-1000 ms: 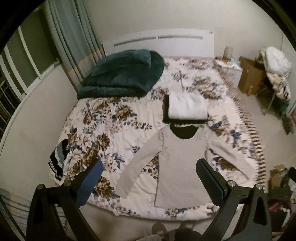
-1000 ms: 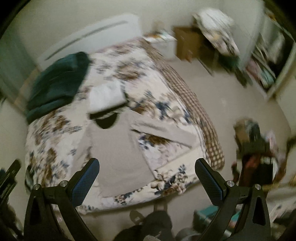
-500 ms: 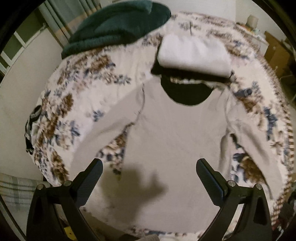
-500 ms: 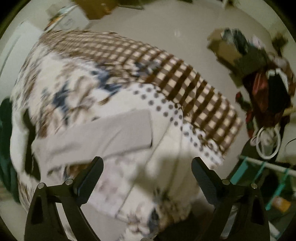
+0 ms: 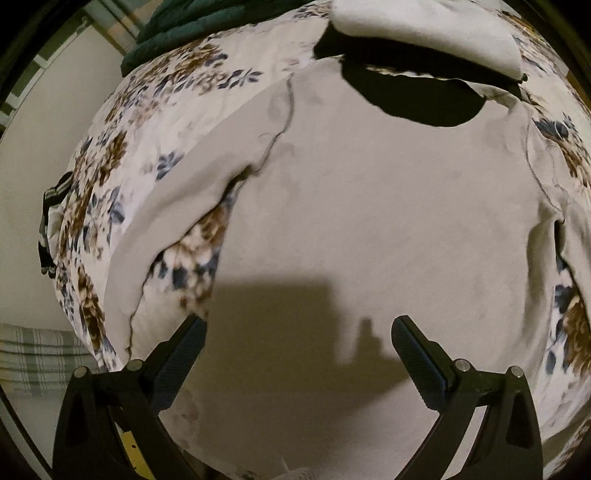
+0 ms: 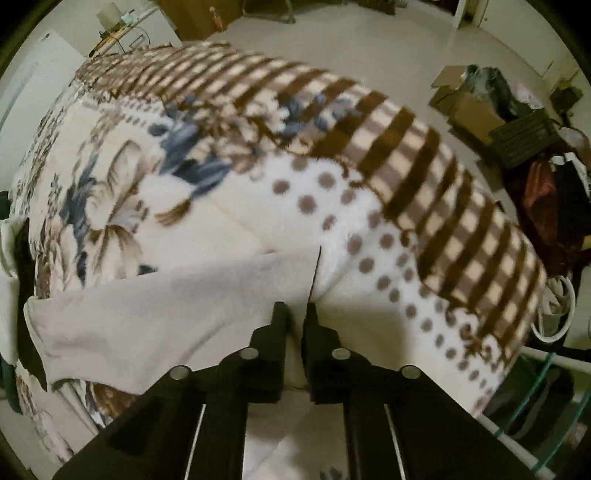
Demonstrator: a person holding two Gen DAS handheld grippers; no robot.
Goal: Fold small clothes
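Right gripper (image 6: 295, 317) nearly closed at cuff of sleeve (image 6: 166, 317); sleeve runs to frame left. Left gripper (image 5: 299, 339) wide apart, empty, above shirt (image 5: 369, 206) w/ hem nearest, on bedspread (image 5: 192, 74).

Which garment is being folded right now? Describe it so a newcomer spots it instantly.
Start at the floral bedspread. Spread flat across its near end is the long-sleeved top, sleeves angled outward. Unlike the white folded stack above its neckline and the dark green blanket beyond, it is plain pale grey and unfolded.
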